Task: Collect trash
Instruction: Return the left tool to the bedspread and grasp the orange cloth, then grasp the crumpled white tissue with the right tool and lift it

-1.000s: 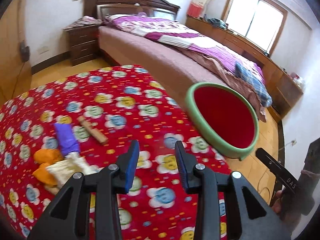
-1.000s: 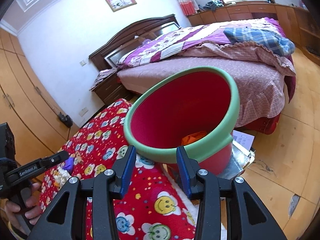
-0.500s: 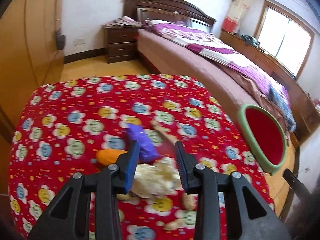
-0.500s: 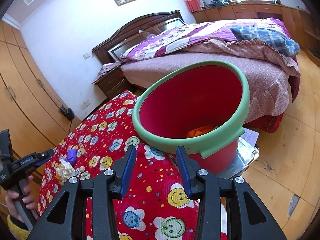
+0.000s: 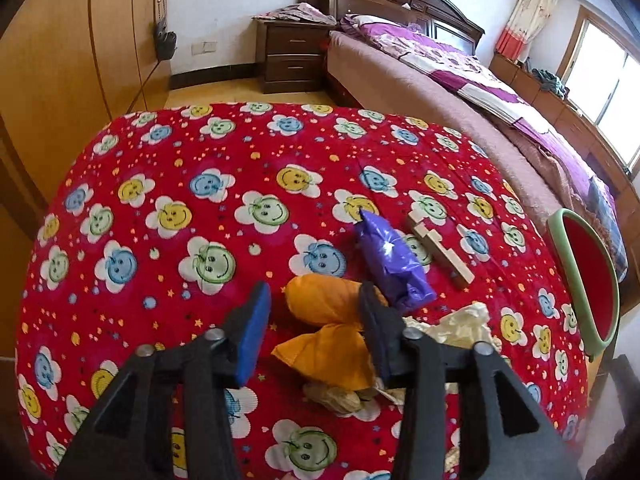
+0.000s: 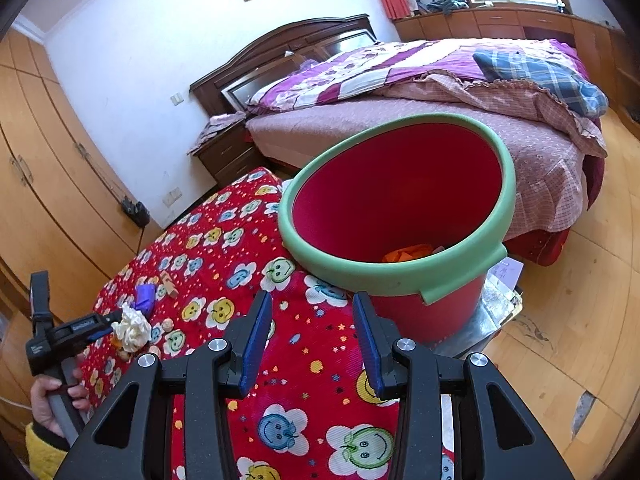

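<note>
A small heap of trash lies on a worktop covered in a red cloth printed with smiling flowers. In the left wrist view the heap holds an orange crumpled wrapper, a purple plastic bag just behind it, a wad of cream tissue paper to the right, and a pale wooden block piece lying beside the purple bag. Some peanut-coloured bits sit at the near edge of the heap.

The left claw hangs over the heap, angled down, with its jaws opening. The orange wrapper shows in the gap between the blue pads, but the pads do not press on it. In the right wrist view a hand with a yellow sleeve cuff grips this tool's handle.

The right claw hovers above the red cloth, jaws partly apart with nothing between them. Just beyond it stands a red bucket with a green rim, at the worktop's edge, with orange scraps already at the bottom.

Behind the bucket is a bed with purple bedding, a dark wooden headboard and a nightstand.
</note>
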Motion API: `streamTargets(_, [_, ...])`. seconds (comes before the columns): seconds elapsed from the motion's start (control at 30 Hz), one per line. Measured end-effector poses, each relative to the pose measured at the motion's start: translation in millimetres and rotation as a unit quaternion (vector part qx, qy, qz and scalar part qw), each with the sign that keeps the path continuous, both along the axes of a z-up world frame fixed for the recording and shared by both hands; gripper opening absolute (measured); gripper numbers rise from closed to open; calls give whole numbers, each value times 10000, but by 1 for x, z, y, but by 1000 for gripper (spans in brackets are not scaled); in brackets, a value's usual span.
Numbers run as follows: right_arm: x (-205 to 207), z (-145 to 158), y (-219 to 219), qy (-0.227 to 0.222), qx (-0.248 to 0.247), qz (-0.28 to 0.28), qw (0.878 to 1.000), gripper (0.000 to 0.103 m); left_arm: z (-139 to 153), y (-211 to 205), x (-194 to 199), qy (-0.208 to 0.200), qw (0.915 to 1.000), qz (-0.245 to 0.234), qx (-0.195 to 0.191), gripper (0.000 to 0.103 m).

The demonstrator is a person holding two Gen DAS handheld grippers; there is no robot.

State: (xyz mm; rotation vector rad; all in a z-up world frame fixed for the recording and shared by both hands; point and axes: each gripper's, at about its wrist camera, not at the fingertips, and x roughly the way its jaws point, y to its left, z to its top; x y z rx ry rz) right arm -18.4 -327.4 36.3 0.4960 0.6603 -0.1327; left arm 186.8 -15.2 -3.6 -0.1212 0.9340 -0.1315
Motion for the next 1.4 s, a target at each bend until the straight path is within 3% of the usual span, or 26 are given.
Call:
streamTargets(0.33, [4,-2,9,73,-10,99,9999,43,-9,-15,-7,50,9999,-129,-23,48])
streamTargets(0.5, [5,-4,11,100,-27,126,9999,43,-13,-4,-6,181,9987,74,-467,48])
streamTargets(0.67, [8,-4,16,137,-20,198,9997,43,-12,-2,-10,87,9980,-69,-629,37])
streamTargets(0.87, [20,4,35,128,-187,467,9986,43,1,8,-18,-127,9968,-56,-790,35])
streamTargets(1.0, [29,8,52,127,-287,713,9970,43,15,15,-22,-337,9971,3,-683,35])
streamTargets(1.17, [45,11,80,140,-323,1102,9933,43,27,26,-29,-634,9976,143,-248,35])
streamTargets(1.4, [73,11,125,213,-359,1616,9860,43,28,56,-35,-730,9967,336,-47,35])
